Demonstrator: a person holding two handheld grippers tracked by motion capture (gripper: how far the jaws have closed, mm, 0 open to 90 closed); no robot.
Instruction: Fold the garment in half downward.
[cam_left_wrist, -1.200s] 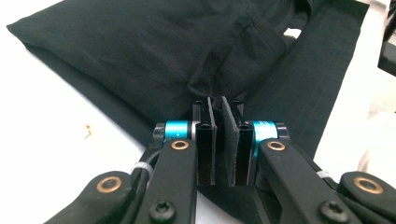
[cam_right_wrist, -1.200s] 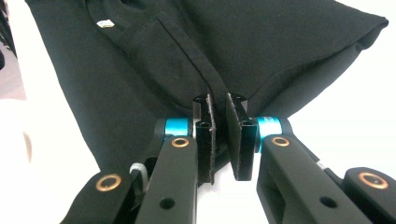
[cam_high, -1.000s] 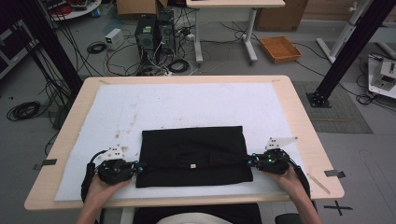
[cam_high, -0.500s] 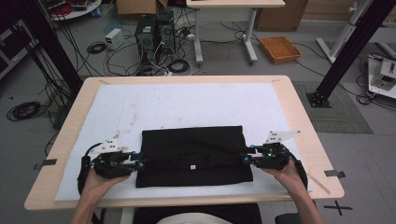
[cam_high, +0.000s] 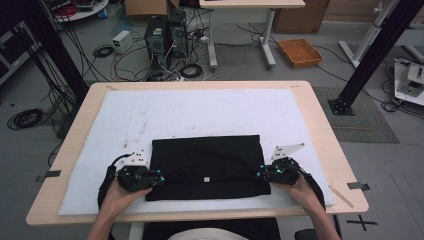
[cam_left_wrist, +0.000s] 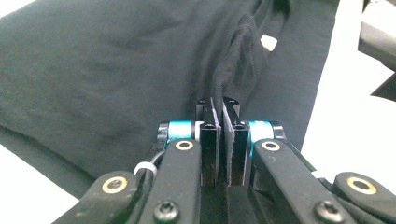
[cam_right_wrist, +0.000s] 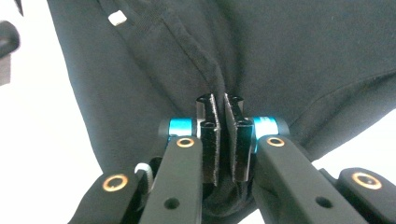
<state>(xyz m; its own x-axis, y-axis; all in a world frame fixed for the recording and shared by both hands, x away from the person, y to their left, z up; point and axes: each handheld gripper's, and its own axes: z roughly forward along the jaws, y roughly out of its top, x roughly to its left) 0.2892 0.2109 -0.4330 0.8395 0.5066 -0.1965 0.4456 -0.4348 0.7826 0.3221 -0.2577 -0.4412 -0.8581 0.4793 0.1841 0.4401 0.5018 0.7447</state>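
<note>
Pinching the black cloth at its two near corners on the desk, both hand-held grippers — left, right — grip thin folds; uneven lifting could slip one free.

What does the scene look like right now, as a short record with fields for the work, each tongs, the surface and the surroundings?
work: folded black cloth gripped at both side edges
left tongs: shut on cloth, a fold pinched between the jaws, having just closed
right tongs: shut on cloth at the opposite edge, having just closed
cloth detail: small white tag near the front edge
surface: white mat on a wooden table
surroundings: cables, computer towers, orange tray on floor
</note>
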